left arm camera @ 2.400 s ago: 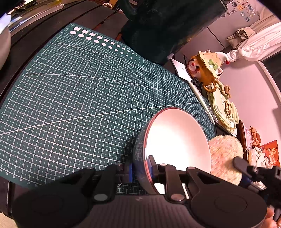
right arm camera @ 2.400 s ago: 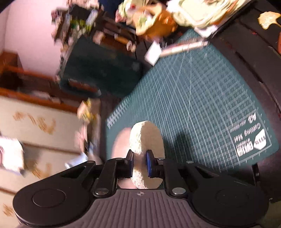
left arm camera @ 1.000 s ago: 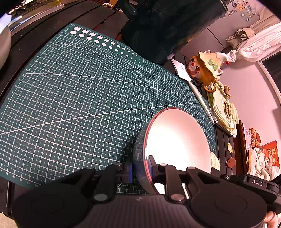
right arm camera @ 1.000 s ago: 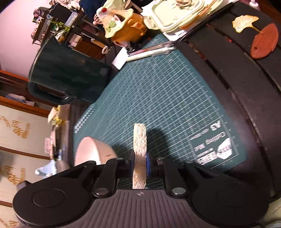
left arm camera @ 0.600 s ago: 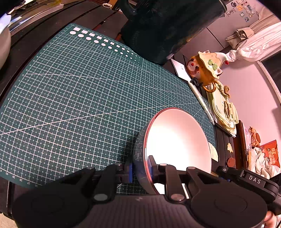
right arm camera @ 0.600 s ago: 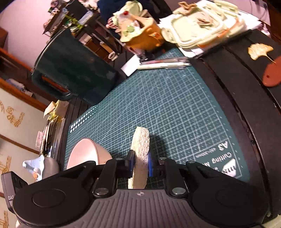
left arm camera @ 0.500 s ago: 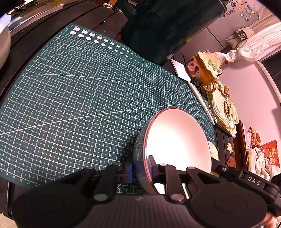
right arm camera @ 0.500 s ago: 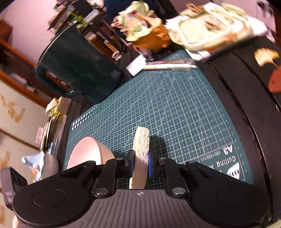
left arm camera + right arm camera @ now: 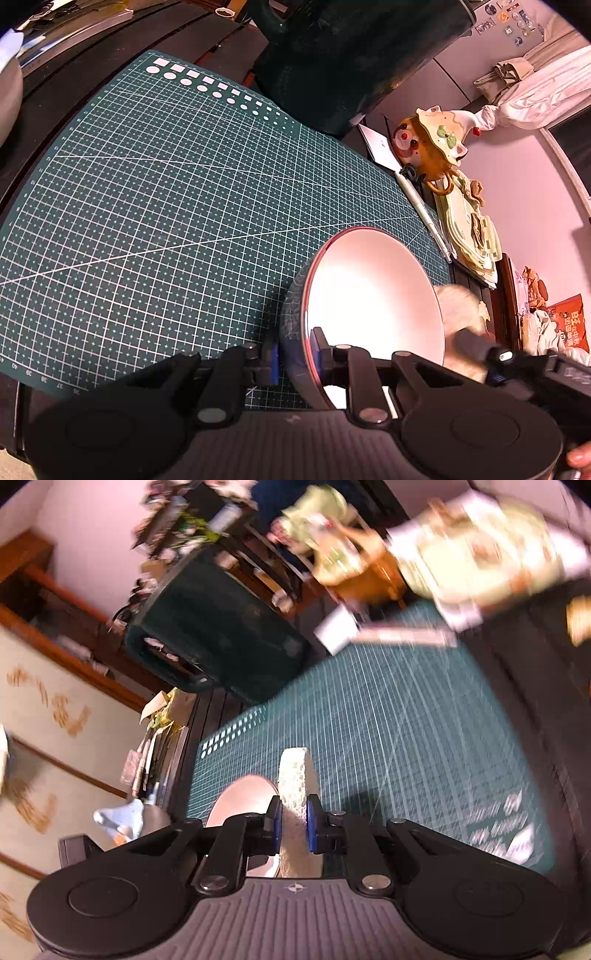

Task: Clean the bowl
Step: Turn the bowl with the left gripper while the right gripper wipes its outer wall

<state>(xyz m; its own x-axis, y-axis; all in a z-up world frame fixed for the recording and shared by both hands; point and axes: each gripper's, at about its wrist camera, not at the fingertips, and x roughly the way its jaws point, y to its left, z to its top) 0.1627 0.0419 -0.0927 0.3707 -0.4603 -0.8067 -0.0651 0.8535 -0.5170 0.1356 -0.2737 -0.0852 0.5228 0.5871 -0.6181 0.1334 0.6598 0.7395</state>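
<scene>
A pale pink bowl point(image 9: 373, 295) with a dark patterned outside stands tilted on its side over the green cutting mat point(image 9: 166, 192). My left gripper point(image 9: 293, 356) is shut on the bowl's rim, one pad inside and one outside. My right gripper point(image 9: 293, 821) is shut on a round cream sponge point(image 9: 293, 775), held edge-on. In the right wrist view the bowl point(image 9: 245, 799) lies just left of the sponge. In the left wrist view the sponge point(image 9: 460, 325) shows blurred at the bowl's right rim, with the right gripper's black body below it.
A big dark green mug point(image 9: 354, 55) stands at the mat's far edge. A clown figurine point(image 9: 432, 144), a pen point(image 9: 424, 214) and stacked pale green lids point(image 9: 469, 236) lie to the right. A grey bowl's edge point(image 9: 9, 96) shows far left.
The right gripper has swung the sponge in toward the bowl; the sponge now shows at the bowl's right rim in the left wrist view. The left gripper and bowl have stayed still.
</scene>
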